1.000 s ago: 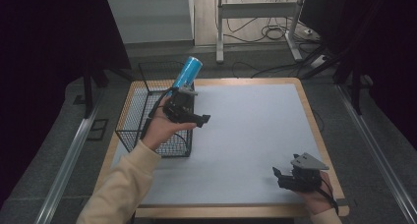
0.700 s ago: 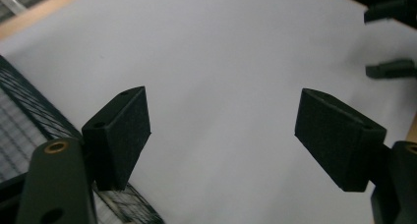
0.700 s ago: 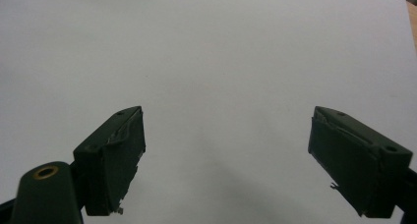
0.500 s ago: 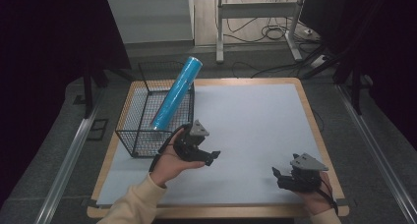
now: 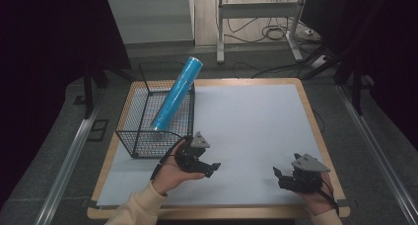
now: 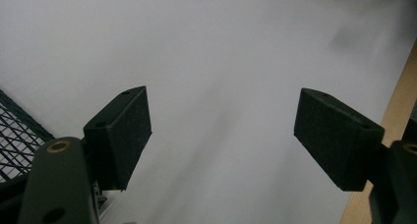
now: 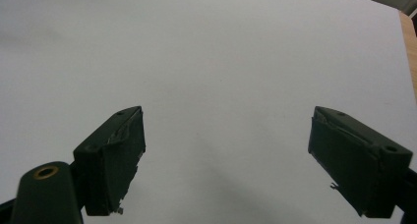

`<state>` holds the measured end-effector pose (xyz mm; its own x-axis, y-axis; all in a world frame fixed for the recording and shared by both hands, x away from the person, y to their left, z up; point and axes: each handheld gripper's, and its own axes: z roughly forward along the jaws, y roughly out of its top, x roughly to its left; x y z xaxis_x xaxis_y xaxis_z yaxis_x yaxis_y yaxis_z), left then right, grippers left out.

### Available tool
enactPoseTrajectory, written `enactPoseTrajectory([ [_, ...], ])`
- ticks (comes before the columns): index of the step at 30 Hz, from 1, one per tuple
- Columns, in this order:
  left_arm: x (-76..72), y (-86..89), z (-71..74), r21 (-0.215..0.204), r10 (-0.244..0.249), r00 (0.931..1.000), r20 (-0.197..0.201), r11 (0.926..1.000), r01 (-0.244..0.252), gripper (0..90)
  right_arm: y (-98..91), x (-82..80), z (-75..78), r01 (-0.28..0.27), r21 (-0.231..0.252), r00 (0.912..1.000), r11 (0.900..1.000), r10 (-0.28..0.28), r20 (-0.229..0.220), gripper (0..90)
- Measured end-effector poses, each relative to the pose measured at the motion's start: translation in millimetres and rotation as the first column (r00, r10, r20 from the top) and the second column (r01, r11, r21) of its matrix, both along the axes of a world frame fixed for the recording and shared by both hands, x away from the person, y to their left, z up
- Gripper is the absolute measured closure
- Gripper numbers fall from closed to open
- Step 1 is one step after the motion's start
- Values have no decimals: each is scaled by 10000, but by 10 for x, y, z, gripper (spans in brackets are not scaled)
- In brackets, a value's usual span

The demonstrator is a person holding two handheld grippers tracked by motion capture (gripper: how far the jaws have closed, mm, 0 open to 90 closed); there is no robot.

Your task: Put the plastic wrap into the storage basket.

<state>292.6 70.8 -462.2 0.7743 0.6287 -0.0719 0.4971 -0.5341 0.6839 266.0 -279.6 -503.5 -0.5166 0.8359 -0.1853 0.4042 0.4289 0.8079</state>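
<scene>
Inside the wire basket (image 5: pixel 143 131) a blue roll (image 5: pixel 175 94) leans tilted; just beside it the left claw (image 5: pixel 213 168) has been narrowing, still spread over bare counter (image 5: pixel 246 116); the right claw (image 5: pixel 277 176) spread, nothing between.

A pale grey mat (image 5: pixel 256 131) covers the table, and a light wooden rim (image 5: pixel 316 121) shows around its edges. A metal rail (image 5: pixel 69 156) runs along the grey floor (image 5: pixel 39 195) on the left and another rail (image 5: pixel 377 146) on the right. Behind the table stands a white metal frame (image 5: pixel 220 32), with loose cables (image 5: pixel 273 33) coiled on the floor beside it and what may be a power strip (image 5: pixel 310 32). Dark curtains (image 5: pixel 49 37) hang at both sides.
</scene>
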Motion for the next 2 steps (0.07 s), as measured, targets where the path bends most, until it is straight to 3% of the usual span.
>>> enactPoseTrajectory([
  [2, 1, 7, -11, 33, 4, 10000, -25, 10000, -4, 216, -2, 1, 0, -32, 8, 10000, 10000, 32, -3, 144],
])
